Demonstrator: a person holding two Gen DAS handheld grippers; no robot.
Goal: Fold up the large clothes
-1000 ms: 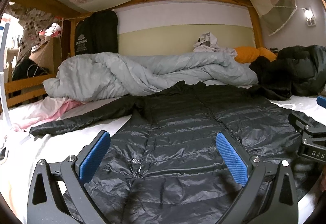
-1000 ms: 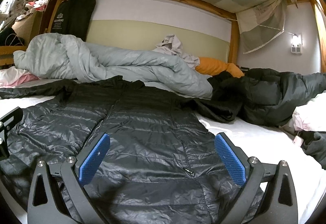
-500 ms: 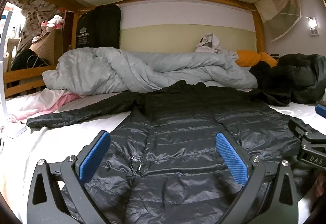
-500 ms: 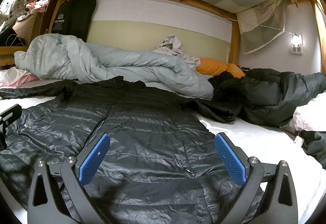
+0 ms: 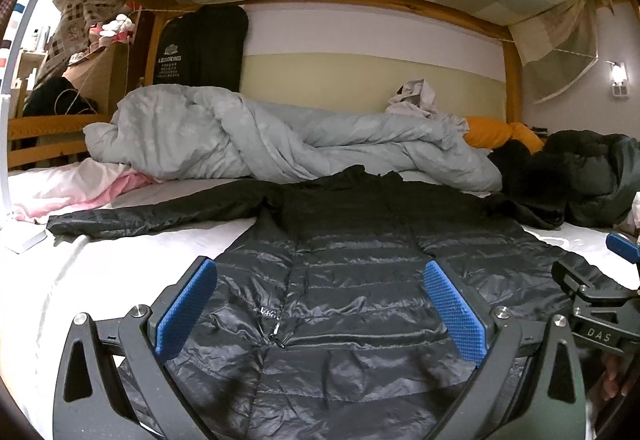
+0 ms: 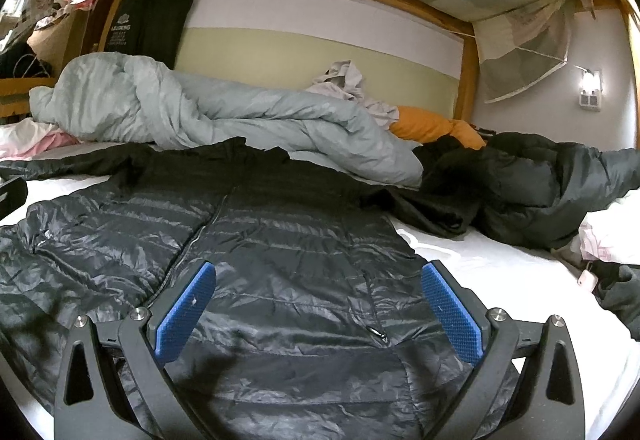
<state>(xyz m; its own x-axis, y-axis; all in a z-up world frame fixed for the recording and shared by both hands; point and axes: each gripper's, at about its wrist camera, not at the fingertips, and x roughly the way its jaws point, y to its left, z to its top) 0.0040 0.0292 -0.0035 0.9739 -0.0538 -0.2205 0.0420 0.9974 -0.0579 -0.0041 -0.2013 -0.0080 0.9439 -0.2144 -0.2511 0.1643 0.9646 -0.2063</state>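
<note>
Jacket (image 5: 340, 280) — both claws wide, empty

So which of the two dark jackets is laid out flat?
The shiny black quilted jacket under both grippers; the other dark jacket lies crumpled at the right.

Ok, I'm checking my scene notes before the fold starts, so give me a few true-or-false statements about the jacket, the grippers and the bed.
1. The black puffer jacket lies spread flat on the white sheet. True.
2. The left gripper is clamped on the hem. False: it is open, holding nothing.
3. The right gripper is open. True.
4. The grey duvet covers the jacket. False: it is bunched behind the collar.
5. One sleeve is stretched out sideways. True.
</note>
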